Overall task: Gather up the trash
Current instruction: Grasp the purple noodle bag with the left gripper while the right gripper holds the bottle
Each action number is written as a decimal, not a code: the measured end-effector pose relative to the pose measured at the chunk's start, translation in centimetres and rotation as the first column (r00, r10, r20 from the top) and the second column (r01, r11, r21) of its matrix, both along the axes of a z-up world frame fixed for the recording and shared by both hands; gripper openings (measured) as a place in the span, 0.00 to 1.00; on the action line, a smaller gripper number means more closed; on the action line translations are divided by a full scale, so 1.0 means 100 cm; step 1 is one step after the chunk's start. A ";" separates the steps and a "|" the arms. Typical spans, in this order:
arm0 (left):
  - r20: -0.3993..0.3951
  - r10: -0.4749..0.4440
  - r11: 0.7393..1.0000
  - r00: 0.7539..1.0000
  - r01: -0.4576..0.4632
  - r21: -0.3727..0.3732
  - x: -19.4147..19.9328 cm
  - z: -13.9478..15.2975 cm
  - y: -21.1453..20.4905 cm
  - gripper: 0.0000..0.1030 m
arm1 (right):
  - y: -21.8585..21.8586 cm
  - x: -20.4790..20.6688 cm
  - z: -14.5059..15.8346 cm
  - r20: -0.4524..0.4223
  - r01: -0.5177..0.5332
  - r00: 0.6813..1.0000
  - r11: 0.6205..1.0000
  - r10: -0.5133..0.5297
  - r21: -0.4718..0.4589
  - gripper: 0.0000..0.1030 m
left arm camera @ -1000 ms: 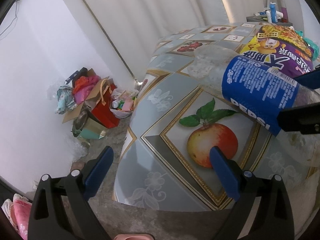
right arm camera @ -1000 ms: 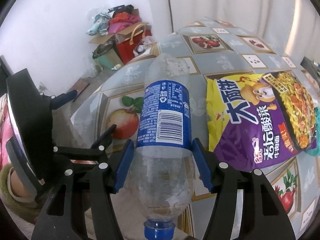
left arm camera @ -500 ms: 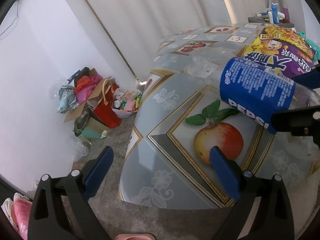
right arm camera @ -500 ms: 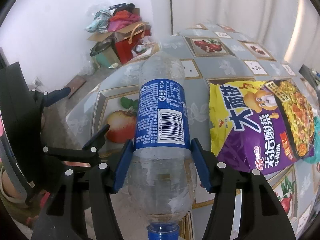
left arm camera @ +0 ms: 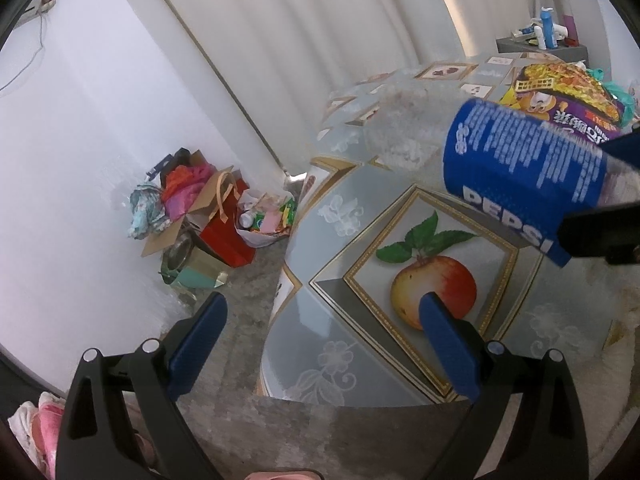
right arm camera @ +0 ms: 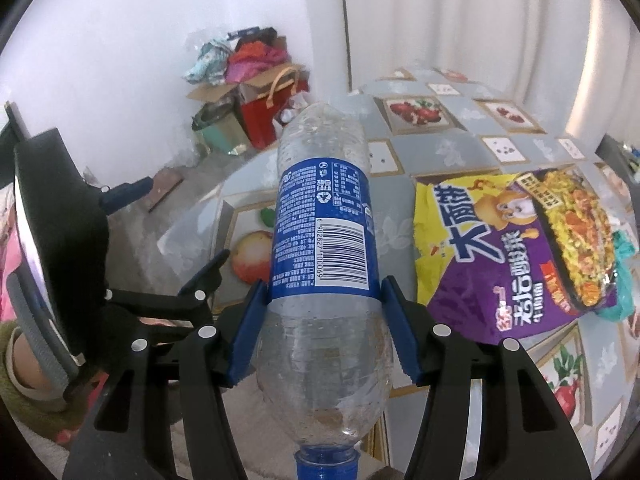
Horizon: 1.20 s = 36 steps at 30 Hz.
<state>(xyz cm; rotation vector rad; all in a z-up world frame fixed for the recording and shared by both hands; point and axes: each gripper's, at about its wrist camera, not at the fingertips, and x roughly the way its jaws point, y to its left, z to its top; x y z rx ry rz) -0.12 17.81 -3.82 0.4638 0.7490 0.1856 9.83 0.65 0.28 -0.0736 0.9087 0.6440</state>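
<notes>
Right gripper clamps the bottle mid-body (cap toward the wrist), clear of the tabletop; left gripper wide, empty. Advise carrying level toward the bags at 11 o'clock.

Bottle left of noodle packet

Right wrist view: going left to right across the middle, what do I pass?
Left gripper → printed apple on the tablecloth → Pepsi bottle clamped in the right gripper → purple and yellow noodle packet.
</notes>
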 end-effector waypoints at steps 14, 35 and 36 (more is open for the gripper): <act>0.068 -0.090 0.995 0.994 0.087 0.045 -0.018 0.032 -0.039 0.92 | -0.076 -0.033 0.039 0.080 0.127 0.987 0.983 -0.138 0.132 0.53; 0.057 -0.489 0.871 0.871 0.490 -0.020 0.021 0.025 -0.193 0.92 | -0.275 -0.043 -0.045 -0.189 0.668 0.743 0.728 -0.642 0.153 0.53; 0.055 -0.503 0.864 0.863 0.504 -0.012 0.023 0.021 -0.200 0.92 | -0.278 -0.042 -0.048 -0.201 0.671 0.740 0.725 -0.642 0.155 0.53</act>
